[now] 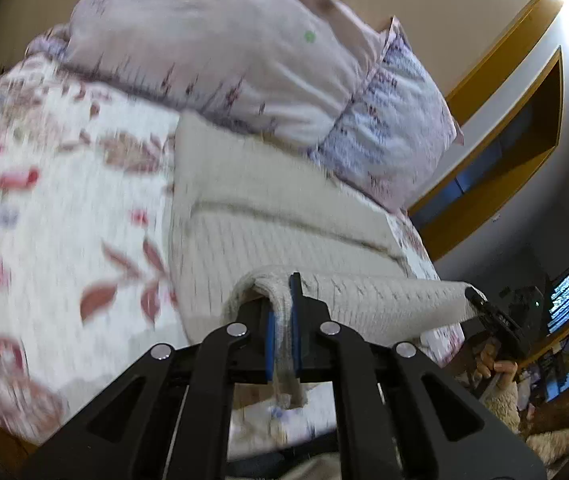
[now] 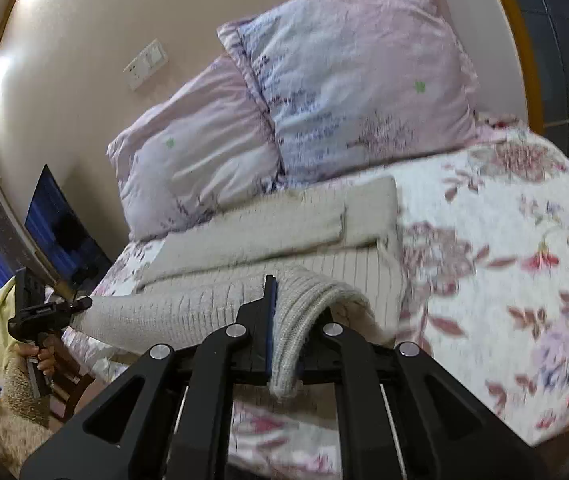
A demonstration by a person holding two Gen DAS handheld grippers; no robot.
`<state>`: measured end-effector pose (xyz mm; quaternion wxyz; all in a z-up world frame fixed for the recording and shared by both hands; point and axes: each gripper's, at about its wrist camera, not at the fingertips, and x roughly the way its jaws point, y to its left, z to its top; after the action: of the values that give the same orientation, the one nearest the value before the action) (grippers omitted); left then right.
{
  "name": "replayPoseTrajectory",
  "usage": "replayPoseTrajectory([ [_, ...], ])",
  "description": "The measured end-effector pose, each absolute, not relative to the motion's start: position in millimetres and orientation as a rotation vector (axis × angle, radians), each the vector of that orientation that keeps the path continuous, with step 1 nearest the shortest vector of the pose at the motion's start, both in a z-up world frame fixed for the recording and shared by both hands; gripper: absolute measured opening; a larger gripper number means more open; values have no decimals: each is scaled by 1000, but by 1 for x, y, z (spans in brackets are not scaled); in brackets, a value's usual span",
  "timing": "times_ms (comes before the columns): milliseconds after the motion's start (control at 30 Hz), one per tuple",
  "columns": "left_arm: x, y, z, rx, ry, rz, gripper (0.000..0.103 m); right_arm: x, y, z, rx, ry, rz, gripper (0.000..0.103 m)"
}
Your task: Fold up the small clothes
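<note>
Knit garment: cream ribbed sweater (image 1: 284, 216) lying on the bed, far part flat with a sleeve folded across it (image 2: 268, 220), near hem edge lifted off the bedspread and stretched between both claws
Left claw: left claw (image 1: 282, 312) clenched on one corner of the lifted hem, knit pinched between the blue pads and hanging down behind them; same claw seen at far left in the right wrist view (image 2: 80, 304), tip biting the hem end, hand (image 2: 40, 356) on its grip
Right claw: right claw (image 2: 284, 320) clenched on the other hem corner, fabric draped over the right finger and bunched between the pads; also at right in the left wrist view (image 1: 474, 296), tip on the hem end, hand (image 1: 492, 364) below it
Hem span: taut, roughly level, raised just above the sweater body
Bed: floral bedspread (image 2: 504, 264), red and mauve print, sweater near its head end
Pillows: two pale pink-lilac pillows (image 2: 348, 80) propped against the wall, just beyond the sweater's far edge
Wall: beige, switch plate (image 2: 146, 64) above the pillows
Blur: motion smear in both views
</note>
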<state>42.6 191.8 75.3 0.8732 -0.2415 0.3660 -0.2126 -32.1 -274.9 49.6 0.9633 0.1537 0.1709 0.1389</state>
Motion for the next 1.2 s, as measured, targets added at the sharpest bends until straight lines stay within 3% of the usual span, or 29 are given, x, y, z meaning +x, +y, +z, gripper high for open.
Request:
replayPoseTrajectory([
  [400, 164, 181, 123, -427, 629, -390, 6, 66, -282, 99, 315, 243, 225, 8],
  [567, 219, 182, 89, -474, 688, -355, 6, 131, -292, 83, 368, 318, 190, 8],
  [733, 257, 187, 28, -593, 836, -320, 6, 198, -310, 29, 477, 549, 117, 8],
  [867, 261, 196, 9, -712, 869, -351, 7, 200, -314, 20, 529, 584, 141, 8],
  [900, 259, 197, 10, -722, 864, -355, 9, 197, -315, 22, 537, 583, 150, 9],
  [1000, 252, 195, 16, -736, 851, -380, 30, 189, -318, 26, 560, 583, 170, 11],
  [1033, 250, 194, 17, -737, 849, -388, 31, 187, -318, 27, 561, 583, 176, 11],
  [1100, 250, 190, 17, -737, 859, -406, 31, 183, -317, 29, 552, 582, 188, 10],
  [1200, 257, 184, 14, -722, 882, -411, 9, 188, -316, 33, 549, 560, 173, 9],
])
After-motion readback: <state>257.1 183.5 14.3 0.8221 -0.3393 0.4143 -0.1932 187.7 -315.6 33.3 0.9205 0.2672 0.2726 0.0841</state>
